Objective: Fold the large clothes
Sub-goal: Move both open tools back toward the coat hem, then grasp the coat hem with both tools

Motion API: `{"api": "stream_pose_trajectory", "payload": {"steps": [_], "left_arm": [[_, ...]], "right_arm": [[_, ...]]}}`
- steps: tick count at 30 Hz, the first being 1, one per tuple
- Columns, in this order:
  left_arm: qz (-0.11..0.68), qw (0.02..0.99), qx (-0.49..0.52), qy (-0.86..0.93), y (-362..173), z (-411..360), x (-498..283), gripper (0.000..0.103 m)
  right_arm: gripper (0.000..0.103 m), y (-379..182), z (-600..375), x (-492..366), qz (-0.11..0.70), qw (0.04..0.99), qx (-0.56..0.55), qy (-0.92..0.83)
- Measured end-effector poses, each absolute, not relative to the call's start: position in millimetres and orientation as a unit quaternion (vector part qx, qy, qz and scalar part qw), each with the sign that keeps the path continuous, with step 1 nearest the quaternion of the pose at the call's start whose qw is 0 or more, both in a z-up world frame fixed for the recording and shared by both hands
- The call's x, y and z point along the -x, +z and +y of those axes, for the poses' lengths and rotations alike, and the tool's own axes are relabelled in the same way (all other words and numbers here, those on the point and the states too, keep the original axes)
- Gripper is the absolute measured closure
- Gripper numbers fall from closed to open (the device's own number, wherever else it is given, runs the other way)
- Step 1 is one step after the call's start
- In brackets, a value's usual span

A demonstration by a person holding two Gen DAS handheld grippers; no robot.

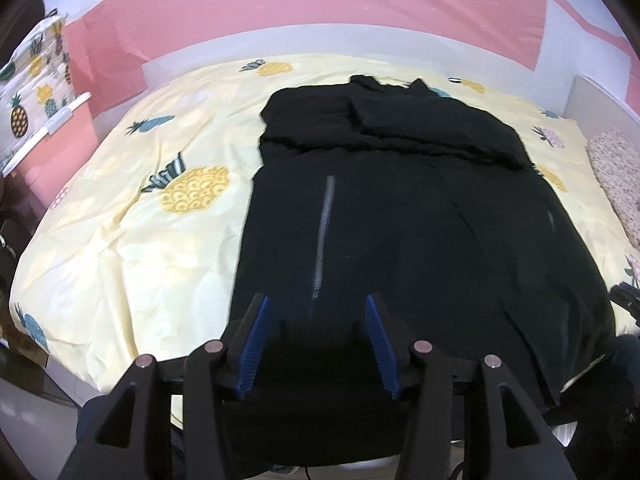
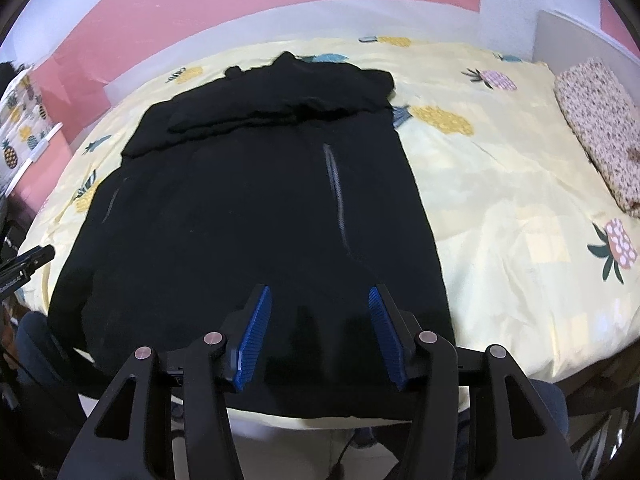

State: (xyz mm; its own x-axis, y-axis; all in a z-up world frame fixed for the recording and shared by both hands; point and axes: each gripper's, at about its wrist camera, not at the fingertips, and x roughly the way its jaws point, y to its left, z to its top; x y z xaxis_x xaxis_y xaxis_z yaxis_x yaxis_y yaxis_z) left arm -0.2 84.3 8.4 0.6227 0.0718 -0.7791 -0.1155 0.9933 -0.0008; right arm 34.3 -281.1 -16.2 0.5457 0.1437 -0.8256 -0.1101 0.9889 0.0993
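1. Broadly, a black garment point(image 1: 400, 208) lies flat on a bed under a pale yellow pineapple sheet point(image 1: 120, 240), its upper part folded down across itself at the far end, its near hem at the bed's near edge.
2. Left of the garment, in the left wrist view, a wide stretch of bare sheet runs to the bed's rounded edge; beyond it stands a pink wall point(image 1: 280, 0).
3. Right of the garment, in the right wrist view, more open sheet reaches a speckled pillow point(image 2: 600, 132) at the far right.
4. The left gripper point(image 1: 316, 308) hangs over the near hem beside a grey zip line point(image 1: 324, 232), its blue pads point(image 1: 256, 344) spread apart with nothing pinched; contact with the cloth cannot be told.
5. The right gripper point(image 2: 320, 300) is over the hem's right part, pads likewise parted and holding nothing.
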Motion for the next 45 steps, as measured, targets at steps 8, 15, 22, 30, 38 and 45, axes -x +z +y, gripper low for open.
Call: {"api": "stream_pose_trajectory", "payload": {"steps": [8,15,22,30,38,45], "left_arm": [[0.455,0.884,0.056,0.087,-15.8,129.1,-8.8,0.042],[0.488,0.865,0.074,0.093,-45.6,150.8,-19.3,0.042],[0.514,0.849,0.113,0.046,-67.4,153.9,-19.9,0.035],[0.527,0.841,0.124,0.006,-76.2,133.0,-2.7,0.029],[0.543,0.834,0.097,0.016,-84.2,122.5,-7.2,0.024],[0.536,0.841,0.075,0.009,-64.9,116.7,-5.2,0.086]], "right_arm": [[0.042,-35.1,-309.9,-45.4,0.496,0.866,-0.042,0.046],[0.042,-47.9,-338.1,-59.5,0.511,0.857,-0.061,0.02],[0.035,-74.8,-361.9,-72.5,0.558,0.819,-0.13,0.035],[0.035,-83.5,-363.4,-60.1,0.58,0.792,-0.168,0.086],[0.041,-89.4,-359.8,-64.2,0.601,0.78,-0.148,0.092],[0.08,-76.8,-355.7,-57.0,0.586,0.786,-0.161,0.114]]}}
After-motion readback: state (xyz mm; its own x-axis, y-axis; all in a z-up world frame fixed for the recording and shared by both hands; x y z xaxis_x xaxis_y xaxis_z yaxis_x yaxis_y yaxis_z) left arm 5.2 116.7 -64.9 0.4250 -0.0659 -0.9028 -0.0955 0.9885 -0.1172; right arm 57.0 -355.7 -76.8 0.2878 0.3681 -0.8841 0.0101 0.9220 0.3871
